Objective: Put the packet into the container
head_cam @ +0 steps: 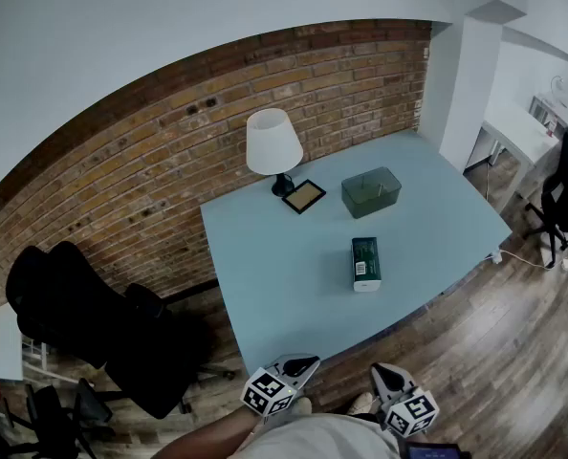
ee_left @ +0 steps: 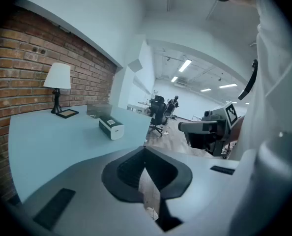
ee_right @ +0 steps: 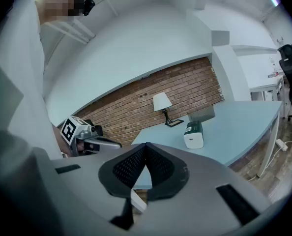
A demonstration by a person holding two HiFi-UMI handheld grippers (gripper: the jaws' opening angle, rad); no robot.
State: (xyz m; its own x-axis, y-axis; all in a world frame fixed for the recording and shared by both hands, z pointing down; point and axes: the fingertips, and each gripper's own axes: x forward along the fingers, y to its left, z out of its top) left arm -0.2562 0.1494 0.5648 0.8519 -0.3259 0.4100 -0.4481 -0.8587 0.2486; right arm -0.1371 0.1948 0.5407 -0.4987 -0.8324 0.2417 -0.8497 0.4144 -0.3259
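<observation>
The packet (head_cam: 365, 263), a dark green box with a white end, lies flat in the middle of the pale blue table (head_cam: 265, 266). Behind it stands the container (head_cam: 371, 191), a translucent grey-green box. Both grippers hang below the table's near edge, close to the person's body and well short of the packet. My left gripper (head_cam: 301, 362) is shut with nothing in it, and my right gripper (head_cam: 387, 375) is likewise shut and empty. In the left gripper view the packet (ee_left: 111, 127) lies ahead with the container (ee_left: 98, 110) behind it. The right gripper view shows the packet (ee_right: 193, 134) and the container (ee_right: 203, 114).
A white-shaded lamp (head_cam: 273, 146) and a small picture frame (head_cam: 304, 196) stand at the table's back by the brick wall (head_cam: 169, 151). Black office chairs (head_cam: 74, 304) stand on the floor at the left. A white pillar (head_cam: 466, 84) and a white desk (head_cam: 518, 127) are at the right.
</observation>
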